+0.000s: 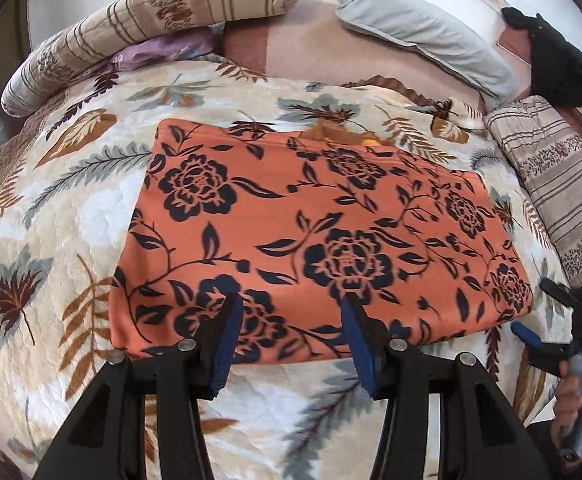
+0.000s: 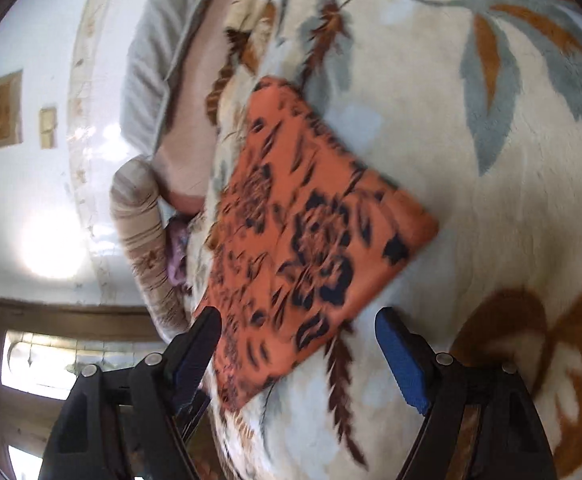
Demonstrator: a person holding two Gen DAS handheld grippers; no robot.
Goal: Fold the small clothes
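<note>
An orange cloth with a dark flower print (image 1: 311, 232) lies folded in a flat rectangle on a cream bedspread with a leaf pattern (image 1: 71, 240). My left gripper (image 1: 291, 308) is open and empty, its blue-padded fingers just above the cloth's near edge. My right gripper (image 1: 531, 338) shows at the right edge of the left wrist view, off the cloth's near right corner. In the tilted, blurred right wrist view the cloth (image 2: 311, 240) lies ahead of the open, empty right gripper (image 2: 297, 320).
A rolled striped blanket (image 1: 131, 32) and a grey pillow (image 1: 419, 28) lie at the head of the bed. A striped folded blanket (image 1: 559, 184) sits right of the cloth. A black item (image 1: 559, 64) lies at the far right.
</note>
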